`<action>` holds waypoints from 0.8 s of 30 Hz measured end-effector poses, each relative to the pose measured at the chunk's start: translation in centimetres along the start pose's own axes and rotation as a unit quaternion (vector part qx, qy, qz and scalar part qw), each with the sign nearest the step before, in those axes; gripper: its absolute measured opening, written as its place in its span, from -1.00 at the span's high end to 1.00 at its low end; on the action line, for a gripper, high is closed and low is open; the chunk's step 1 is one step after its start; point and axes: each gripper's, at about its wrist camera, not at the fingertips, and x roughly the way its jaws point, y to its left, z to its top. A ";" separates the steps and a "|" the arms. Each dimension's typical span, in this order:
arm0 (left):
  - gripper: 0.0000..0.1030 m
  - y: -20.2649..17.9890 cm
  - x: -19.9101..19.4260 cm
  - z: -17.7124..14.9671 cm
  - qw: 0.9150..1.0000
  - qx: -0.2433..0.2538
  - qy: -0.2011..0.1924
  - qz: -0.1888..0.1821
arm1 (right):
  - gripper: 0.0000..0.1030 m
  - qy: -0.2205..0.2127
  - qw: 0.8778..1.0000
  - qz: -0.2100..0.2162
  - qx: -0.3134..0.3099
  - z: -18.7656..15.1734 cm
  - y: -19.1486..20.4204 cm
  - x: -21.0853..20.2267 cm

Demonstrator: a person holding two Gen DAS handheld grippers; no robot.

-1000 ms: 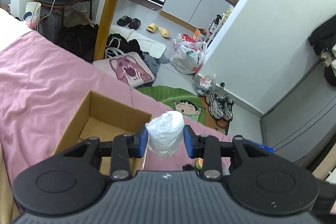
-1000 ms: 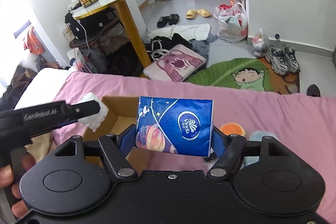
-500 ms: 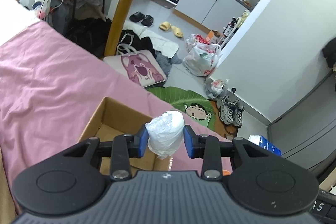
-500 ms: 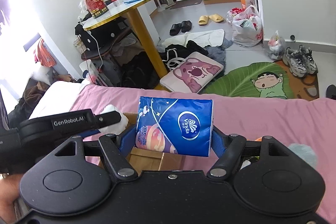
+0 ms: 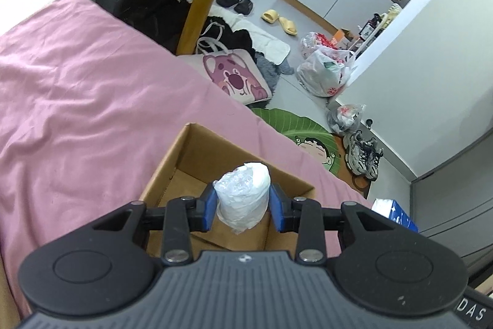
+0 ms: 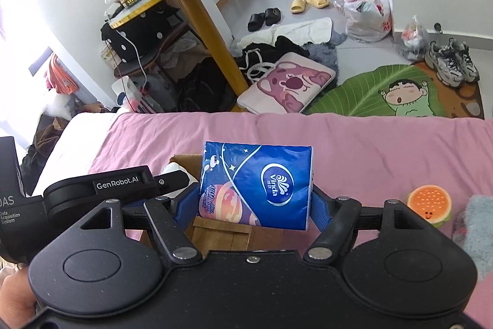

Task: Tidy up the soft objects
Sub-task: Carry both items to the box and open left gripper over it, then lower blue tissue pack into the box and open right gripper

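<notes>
My left gripper (image 5: 242, 207) is shut on a white roll wrapped in clear plastic (image 5: 242, 195), held over the open cardboard box (image 5: 197, 156) on the pink bed sheet (image 5: 92, 100). My right gripper (image 6: 251, 202) is shut on a blue Vinda tissue pack (image 6: 255, 184), also above the cardboard box (image 6: 215, 232). In the right wrist view the left gripper (image 6: 172, 174) reaches in from the left with the white roll (image 6: 171, 167) partly hidden. An orange burger toy (image 6: 429, 205) and a grey fluffy item (image 6: 476, 218) lie on the sheet at the right.
Beyond the bed edge stand a round table with a yellow leg (image 6: 212, 30), a pink bear cushion (image 6: 289, 82), a green cartoon mat (image 6: 397, 91), bags, slippers and sneakers (image 6: 453, 60) on the floor. A white pillow (image 6: 77, 137) lies at the left.
Both grippers have moved forward and lower over the box, which now sits larger and closer beneath them. Each still holds its item.
</notes>
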 end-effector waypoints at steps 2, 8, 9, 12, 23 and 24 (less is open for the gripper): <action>0.32 0.4 0.5 0.1 1.000 -0.007 0.004 0.002 | -0.37 0.004 1.000 -0.001 -0.001 0.1 0.3 0.6; 0.32 1.5 1.0 0.7 0.999 -0.032 0.000 0.007 | -0.37 0.014 1.000 0.002 -0.003 0.5 1.0 2.3; 0.32 1.6 0.9 0.8 0.999 -0.034 -0.002 0.009 | -0.37 0.016 1.000 0.003 -0.004 0.5 1.1 2.6; 0.27 1.9 0.8 1.0 0.999 -0.042 -0.004 0.008 | -0.37 0.024 1.000 0.005 -0.007 0.5 1.6 3.4; 0.23 2.3 0.1 1.2 0.999 -0.050 -0.005 0.010 | -0.41 0.030 0.999 0.009 -0.020 1.1 2.7 4.9; 0.23 2.3 0.0 1.2 0.999 -0.050 -0.007 0.011 | -0.41 0.029 0.999 0.010 -0.019 1.1 2.7 4.9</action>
